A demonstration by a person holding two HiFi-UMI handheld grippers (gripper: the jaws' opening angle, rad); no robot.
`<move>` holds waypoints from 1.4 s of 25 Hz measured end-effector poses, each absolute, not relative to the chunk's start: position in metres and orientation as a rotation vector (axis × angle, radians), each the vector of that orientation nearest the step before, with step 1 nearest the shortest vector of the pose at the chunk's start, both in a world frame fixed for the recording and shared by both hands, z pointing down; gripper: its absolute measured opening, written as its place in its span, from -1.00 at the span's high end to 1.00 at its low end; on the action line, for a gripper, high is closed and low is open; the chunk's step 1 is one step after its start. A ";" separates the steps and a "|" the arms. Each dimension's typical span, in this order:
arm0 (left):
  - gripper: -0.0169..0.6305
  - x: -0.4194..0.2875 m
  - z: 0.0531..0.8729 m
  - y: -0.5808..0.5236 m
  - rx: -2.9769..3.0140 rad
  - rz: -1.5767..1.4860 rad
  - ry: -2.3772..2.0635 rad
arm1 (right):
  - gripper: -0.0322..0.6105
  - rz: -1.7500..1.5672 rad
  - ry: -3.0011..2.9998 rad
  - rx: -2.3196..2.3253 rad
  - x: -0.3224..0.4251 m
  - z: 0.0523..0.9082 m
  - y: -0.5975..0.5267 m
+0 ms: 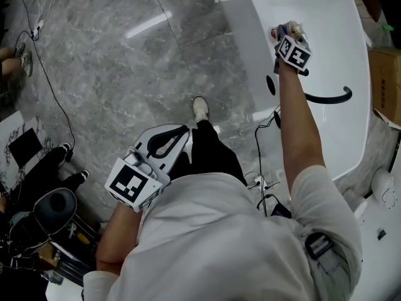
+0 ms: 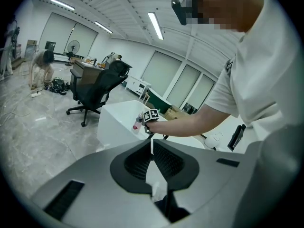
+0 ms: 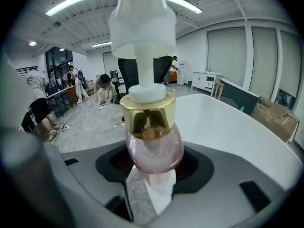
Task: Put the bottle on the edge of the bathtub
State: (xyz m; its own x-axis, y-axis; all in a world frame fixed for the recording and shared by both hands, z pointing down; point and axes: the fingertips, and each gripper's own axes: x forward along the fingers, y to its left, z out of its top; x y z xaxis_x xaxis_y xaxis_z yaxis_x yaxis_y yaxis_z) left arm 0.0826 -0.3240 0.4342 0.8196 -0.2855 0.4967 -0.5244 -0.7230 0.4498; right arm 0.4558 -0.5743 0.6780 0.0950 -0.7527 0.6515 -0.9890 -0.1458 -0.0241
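Note:
A round pink bottle (image 3: 154, 148) with a gold collar and a white pump head stands upright between the jaws of my right gripper (image 3: 153, 175), which is shut on its lower body. In the head view the right gripper (image 1: 286, 31) is stretched out over the near rim of the white bathtub (image 1: 250, 42), the bottle (image 1: 276, 34) peeking past its marker cube. Whether the bottle's base touches the rim is hidden. My left gripper (image 1: 182, 133) hangs near my waist, shut and empty. Its own view shows the left gripper (image 2: 152, 148) with jaws together.
A black curved fitting (image 1: 329, 97) lies inside the tub. Cables (image 1: 44, 74) trail over the grey marble floor, and my shoe (image 1: 200, 108) stands beside the tub. A cardboard box (image 1: 385, 80) sits beyond it. A black office chair (image 2: 97, 87) and several people are further back.

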 end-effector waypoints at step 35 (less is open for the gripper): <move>0.86 0.068 0.421 -0.306 2.475 0.481 -0.557 | -0.20 0.790 -1.685 2.195 0.442 0.646 -0.544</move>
